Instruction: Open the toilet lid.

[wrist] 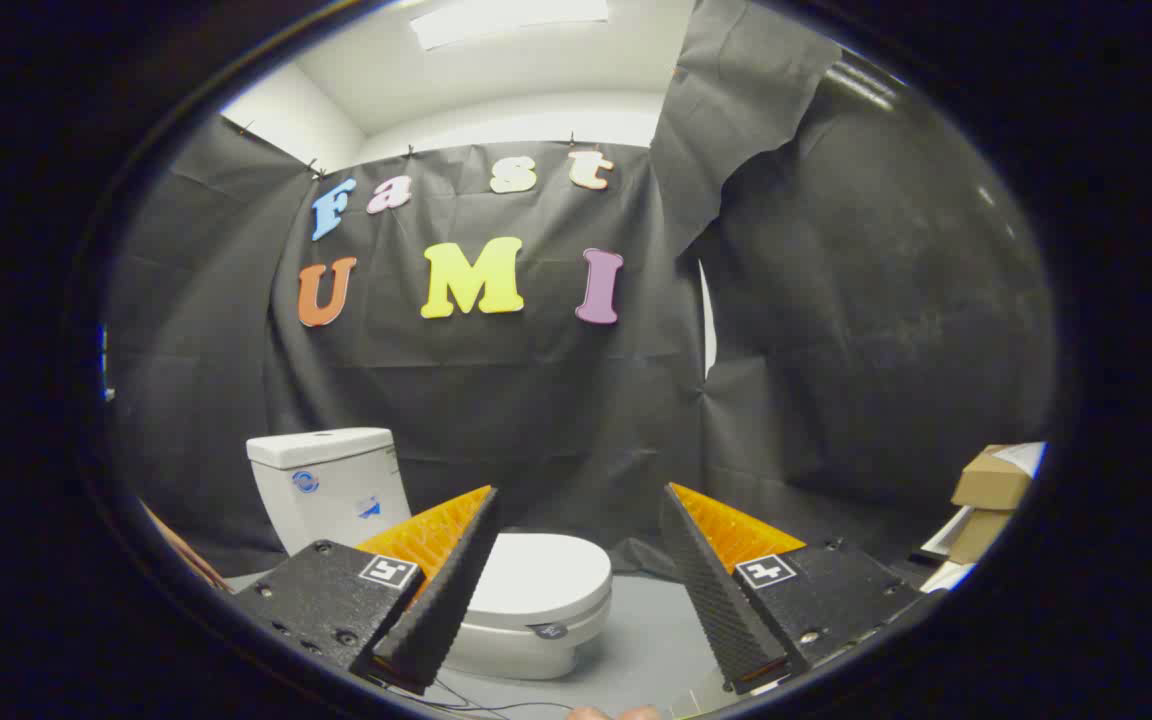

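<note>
A white toilet stands on the grey floor against the black cloth wall, some way ahead of me. Its lid [544, 572] lies flat, closed over the bowl, and the white tank [331, 485] rises behind it. My gripper [578, 495] is open, with its fingers spread wide and nothing between them. The left finger [451, 585] crosses in front of the lid's left part and hides it. The front of the lid and bowl shows in the gap between the fingers, nearer the left one. The right finger [711, 590] is well apart from the toilet.
Brown cardboard boxes [988, 490] with white sheets of paper are stacked beyond the right finger, off to the right. Grey floor [651, 640] stretches between the toilet and the boxes. A thin cable lies on the floor below the bowl.
</note>
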### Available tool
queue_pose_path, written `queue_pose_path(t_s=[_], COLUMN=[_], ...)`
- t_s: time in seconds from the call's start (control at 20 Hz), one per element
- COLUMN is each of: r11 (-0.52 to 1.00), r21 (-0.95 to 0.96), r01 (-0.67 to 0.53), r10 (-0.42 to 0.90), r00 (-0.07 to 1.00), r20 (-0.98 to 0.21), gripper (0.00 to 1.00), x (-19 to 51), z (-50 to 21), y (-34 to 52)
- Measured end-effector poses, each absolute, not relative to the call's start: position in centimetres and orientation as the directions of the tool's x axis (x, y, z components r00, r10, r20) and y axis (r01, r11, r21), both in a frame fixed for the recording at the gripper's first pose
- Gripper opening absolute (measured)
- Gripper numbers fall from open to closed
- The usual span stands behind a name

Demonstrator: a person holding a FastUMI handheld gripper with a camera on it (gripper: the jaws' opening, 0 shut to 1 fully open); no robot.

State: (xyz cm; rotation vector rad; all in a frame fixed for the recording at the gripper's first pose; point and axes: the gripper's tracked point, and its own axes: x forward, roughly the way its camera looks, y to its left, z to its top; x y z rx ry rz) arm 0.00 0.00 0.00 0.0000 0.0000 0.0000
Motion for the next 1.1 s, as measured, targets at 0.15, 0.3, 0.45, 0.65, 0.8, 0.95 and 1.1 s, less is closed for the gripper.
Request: queue_pose_path(t_s=[0.15, 0.3, 0.45, 0.65, 0.8, 0.95, 1.1], r11=[1.0, 1.0, 0.999, 0.999, 0.997, 0.998, 0.999], r21=[-0.025, -0.025, -0.036, -0.035, -0.076, -0.062, -0.048], r01=[0.004, -0.009, -0.025, -0.02, 0.0, 0.015, 0.016], r10=[-0.004, 0.009, 0.023, 0.018, -0.004, -0.019, -0.02], r00=[1.0, 1.0, 0.999, 0.999, 0.999, 0.998, 0.997], r20=[-0.001, -0.015, -0.046, -0.048, -0.051, -0.055, -0.074], gripper=[1.0, 1.0, 1.0, 1.0, 1.0, 1.0, 1.0], x=[0.1, 0.4, 0.8, 0.6, 0.8, 1.0, 1.2], z=[-0.2, -0.7, -2.0, -2.1, -2.7, -2.4, -3.4], y=[-0.1, 0.6, 1.2, 1.3, 0.9, 0.8, 1.2])
